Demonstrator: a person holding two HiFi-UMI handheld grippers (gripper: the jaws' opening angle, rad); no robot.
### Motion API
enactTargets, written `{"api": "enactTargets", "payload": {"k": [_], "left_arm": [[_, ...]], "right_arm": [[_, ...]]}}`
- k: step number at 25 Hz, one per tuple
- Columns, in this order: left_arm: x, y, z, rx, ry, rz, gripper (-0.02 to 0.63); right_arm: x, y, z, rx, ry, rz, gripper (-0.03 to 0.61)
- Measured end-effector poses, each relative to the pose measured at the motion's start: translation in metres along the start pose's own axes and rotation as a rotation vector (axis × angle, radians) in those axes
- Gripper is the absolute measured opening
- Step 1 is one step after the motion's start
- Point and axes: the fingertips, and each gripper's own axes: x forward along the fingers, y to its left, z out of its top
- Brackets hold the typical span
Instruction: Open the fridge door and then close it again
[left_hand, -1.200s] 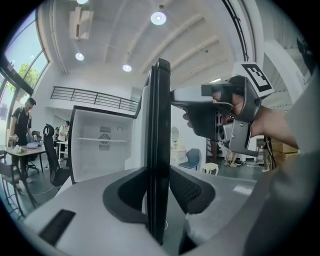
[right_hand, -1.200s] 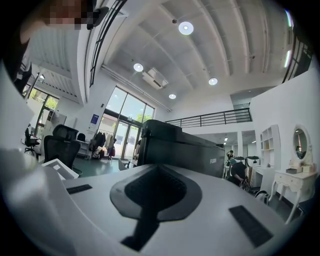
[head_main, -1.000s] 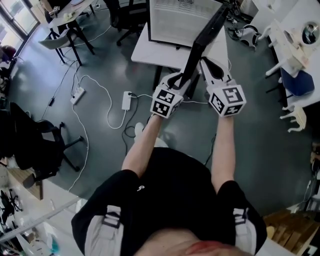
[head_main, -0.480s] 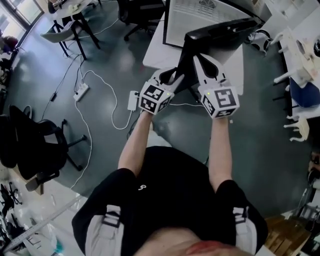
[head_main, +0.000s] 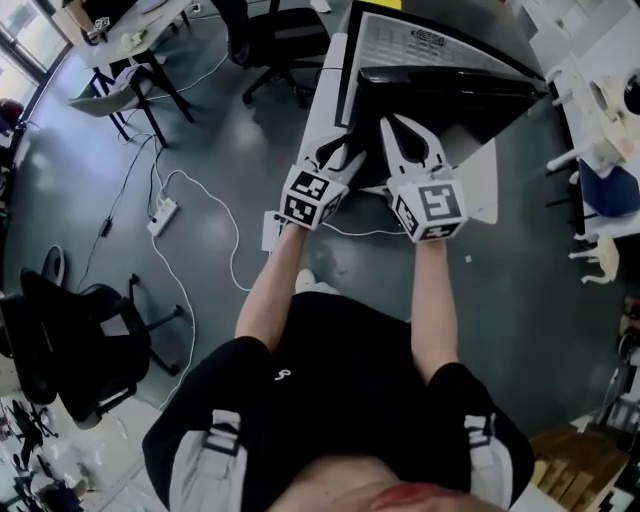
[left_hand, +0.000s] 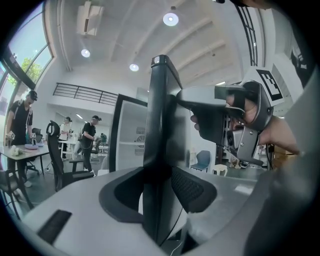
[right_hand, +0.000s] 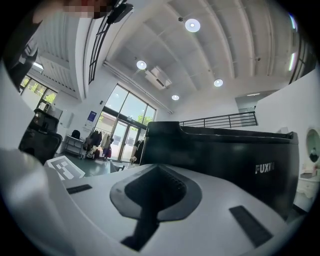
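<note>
Closing seems the step in hand: the black fridge door (head_main: 440, 85) stands nearly shut, its edge between the jaws of my left tool (head_main: 340, 152), which have just been opening and look slack. My right tool (head_main: 392, 128), closed and empty, should push squarely on its face.

Fridge door (right_hand: 220, 155) looks like glossy black plastic, pretty smooth; floor (head_main: 520, 300) is smooth grey with a dull sheen.
</note>
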Motion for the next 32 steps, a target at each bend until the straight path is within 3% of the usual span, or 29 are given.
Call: {"api": "enactTargets", "payload": {"k": [6, 14, 18, 26, 29, 32], "left_arm": [[0.035, 0.058, 0.013, 0.016, 0.007, -0.069, 0.161], [0.076, 0.102, 0.018, 0.019, 0.007, -0.120, 0.169], [0.090, 0.117, 0.018, 0.007, 0.030, -0.090, 0.167], [0.106, 0.130, 0.021, -0.031, 0.032, -0.017, 0.150], [0.104, 0.131, 0.021, -0.081, 0.037, 0.011, 0.148], [0.096, 0.133, 0.022, -0.181, 0.029, 0.055, 0.118]], "right_arm": [[0.062, -0.021, -0.006, 0.015, -0.015, -0.083, -0.006], [0.109, -0.051, -0.017, 0.003, 0.006, -0.185, -0.006], [0.121, -0.064, -0.025, 0.015, 0.052, -0.247, -0.006], [0.137, -0.080, -0.032, 0.036, 0.071, -0.277, -0.006], [0.133, -0.084, -0.035, 0.062, 0.076, -0.286, -0.006], [0.113, -0.094, -0.042, 0.119, 0.078, -0.338, -0.006]]}}
